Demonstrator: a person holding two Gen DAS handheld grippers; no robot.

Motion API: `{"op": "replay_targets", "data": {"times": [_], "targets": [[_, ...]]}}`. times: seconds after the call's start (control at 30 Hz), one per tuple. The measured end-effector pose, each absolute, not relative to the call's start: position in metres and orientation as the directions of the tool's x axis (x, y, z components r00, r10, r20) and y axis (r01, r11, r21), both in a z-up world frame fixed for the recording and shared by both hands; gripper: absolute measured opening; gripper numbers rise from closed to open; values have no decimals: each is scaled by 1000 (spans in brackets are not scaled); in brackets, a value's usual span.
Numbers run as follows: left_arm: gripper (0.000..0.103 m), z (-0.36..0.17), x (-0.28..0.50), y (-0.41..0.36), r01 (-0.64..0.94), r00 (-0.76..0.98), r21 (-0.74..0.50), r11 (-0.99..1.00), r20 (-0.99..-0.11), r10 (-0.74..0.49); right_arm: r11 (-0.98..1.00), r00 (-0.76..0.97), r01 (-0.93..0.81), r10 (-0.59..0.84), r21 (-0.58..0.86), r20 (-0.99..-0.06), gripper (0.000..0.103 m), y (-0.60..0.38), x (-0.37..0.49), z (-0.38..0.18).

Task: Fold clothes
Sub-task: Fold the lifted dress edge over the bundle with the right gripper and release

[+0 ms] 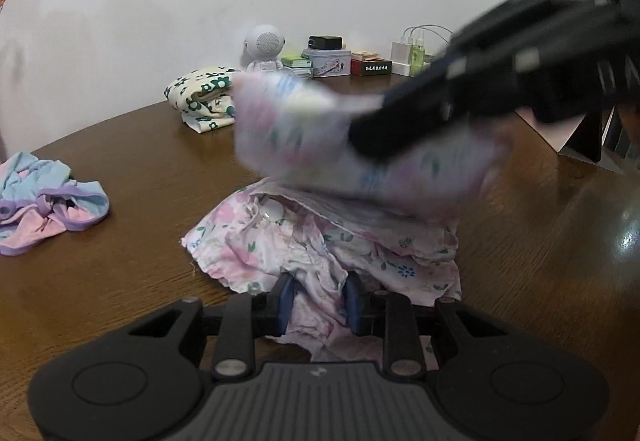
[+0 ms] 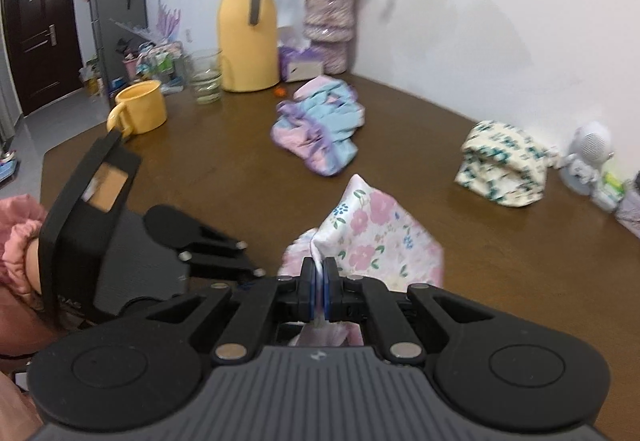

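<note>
While the pink cloth [image 1: 320, 253] lies bunched on the brown counter [image 1: 132, 281], it is held at two places. A near fold is pinched by the left gripper [image 1: 319, 299] — cloth fills the narrow gap between its blue pads [image 1: 286, 301]. Another part is pinched by the right gripper [image 2: 319, 289], whose pads [image 2: 307, 291] are pressed almost together on a thin edge. That part is lifted up and over the rest, and it is seen blurred from the left wrist.

Two more clothes are seen on the counter — a blue and purple one [image 2: 320, 129], still crumpled, and a folded cream one [image 2: 504, 165] with green flowers. They lie well apart from the pink cloth.

A yellow jug [image 2: 246, 29], a yellow mug [image 2: 140, 109], a glass [image 2: 206, 77] and a vase [image 2: 330, 25] are set at the far end. A small white toy [image 1: 264, 47] stands by the wall, beside some boxes [image 1: 332, 61]. A pink sleeve [image 2: 20, 237] is seen behind the left gripper.
</note>
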State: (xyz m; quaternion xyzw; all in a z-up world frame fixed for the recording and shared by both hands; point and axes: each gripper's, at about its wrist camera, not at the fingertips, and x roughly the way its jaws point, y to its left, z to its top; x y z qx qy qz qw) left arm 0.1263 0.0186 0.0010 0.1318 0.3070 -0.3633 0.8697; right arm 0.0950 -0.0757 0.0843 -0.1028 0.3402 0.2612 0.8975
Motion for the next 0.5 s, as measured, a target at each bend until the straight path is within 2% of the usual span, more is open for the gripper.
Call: {"op": "replay_targets", "data": {"times": [0.17,0.27,0.5], "targets": [[28,3,123,25,714,547,6,700,-629,-553,833,595,-552,417,28,-687,3,-60,93,67],[34,8,110,41,706,575,37,707,-612,-543,835,573,-546,435,73,-694,3,-59,96,59],[33,33,92,96,593,687,7,805,-526,-502,839,541,-526,457,141,-706,4,-55,104,35]]}}
